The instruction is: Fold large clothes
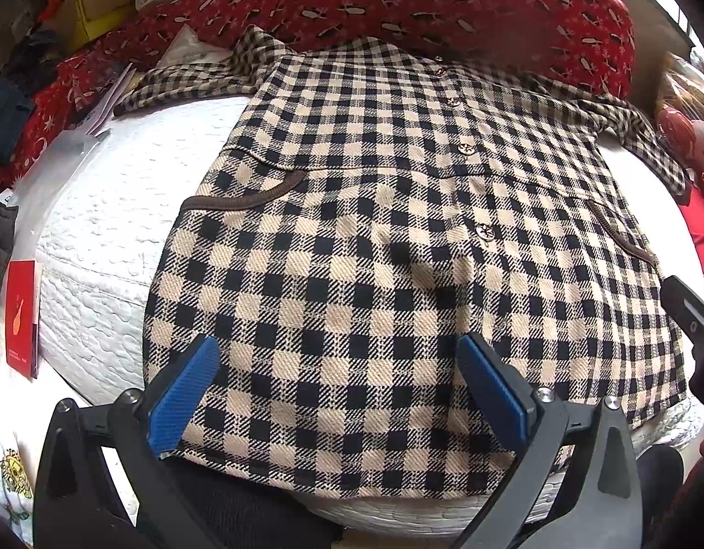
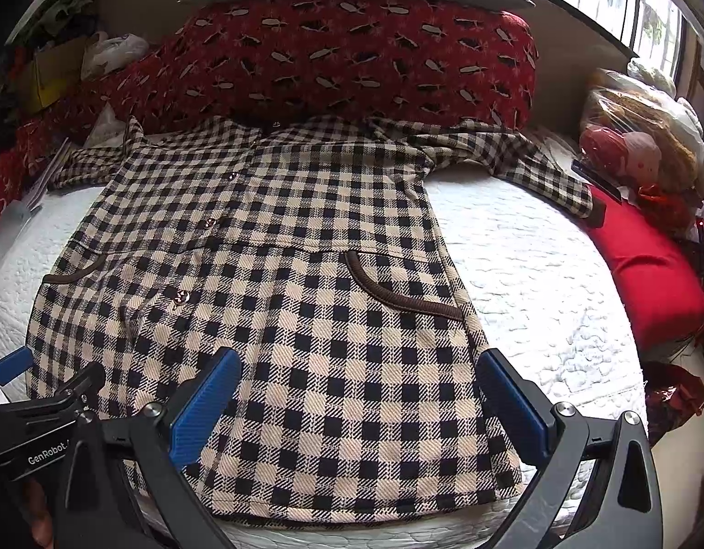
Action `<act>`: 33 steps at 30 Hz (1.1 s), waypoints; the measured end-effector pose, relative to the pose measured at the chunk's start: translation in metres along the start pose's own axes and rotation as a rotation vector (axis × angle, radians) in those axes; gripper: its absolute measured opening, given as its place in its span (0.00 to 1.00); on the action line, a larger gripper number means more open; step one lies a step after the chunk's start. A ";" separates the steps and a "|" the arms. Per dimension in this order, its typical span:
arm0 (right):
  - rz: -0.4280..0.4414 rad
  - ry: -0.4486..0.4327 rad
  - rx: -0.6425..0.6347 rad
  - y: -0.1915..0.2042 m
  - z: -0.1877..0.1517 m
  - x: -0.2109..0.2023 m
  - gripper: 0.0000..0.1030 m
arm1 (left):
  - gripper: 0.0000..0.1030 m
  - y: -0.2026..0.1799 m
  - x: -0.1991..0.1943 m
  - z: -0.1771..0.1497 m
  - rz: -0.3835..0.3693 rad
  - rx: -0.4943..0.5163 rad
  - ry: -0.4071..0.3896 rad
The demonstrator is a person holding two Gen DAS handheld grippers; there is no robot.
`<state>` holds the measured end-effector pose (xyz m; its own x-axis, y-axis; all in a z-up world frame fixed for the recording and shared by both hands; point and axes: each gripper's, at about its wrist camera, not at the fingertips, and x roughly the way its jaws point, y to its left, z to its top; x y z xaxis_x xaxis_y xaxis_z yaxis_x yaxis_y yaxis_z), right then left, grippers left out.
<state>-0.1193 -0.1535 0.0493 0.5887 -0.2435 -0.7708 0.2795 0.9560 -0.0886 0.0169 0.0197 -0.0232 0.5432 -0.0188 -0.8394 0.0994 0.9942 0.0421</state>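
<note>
Coat (image 2: 278, 302) lies flat, front up and buttoned, on white quilt (image 2: 525, 274); collar at far end against red bedding (image 2: 352, 55), hem nearest the grippers. Sleeves spread out to both sides at the far end, the right-side one (image 2: 525, 169) running toward a red cushion (image 2: 644, 265)

Left gripper (image 1: 335, 393): jaws wide, nothing held, poised over hem, left half. Right gripper (image 2: 358, 402): jaws wide, nothing held, over hem, right half. The two sit side by side

Judged step: first fold not yet begun; a grasp on the hem or side edges comes next

Notes for doing it well:
- Thick woven cloth; take a deep bite through both layers so the back panel comes along
- Pinch at matching points each side, near the brown-trimmed pockets (image 2: 397, 295), so the fold line stays straight
- Bring sleeves in across the body before any lengthwise fold; the right-side sleeve is rumpled, so flatten it first
- Keep the button line (image 2: 183, 296) centred; lift low to avoid dragging the quilt
</note>
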 end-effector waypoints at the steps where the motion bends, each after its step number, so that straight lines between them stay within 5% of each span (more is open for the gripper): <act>1: 0.000 -0.002 0.000 0.000 0.000 0.000 1.00 | 1.00 0.000 0.000 0.000 0.002 0.001 0.001; 33: 0.005 -0.014 0.010 -0.003 0.001 0.001 1.00 | 1.00 0.003 0.007 0.000 0.013 0.007 0.011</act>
<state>-0.1188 -0.1569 0.0498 0.6005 -0.2414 -0.7623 0.2842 0.9555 -0.0787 0.0208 0.0222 -0.0293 0.5348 -0.0051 -0.8449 0.0984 0.9936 0.0563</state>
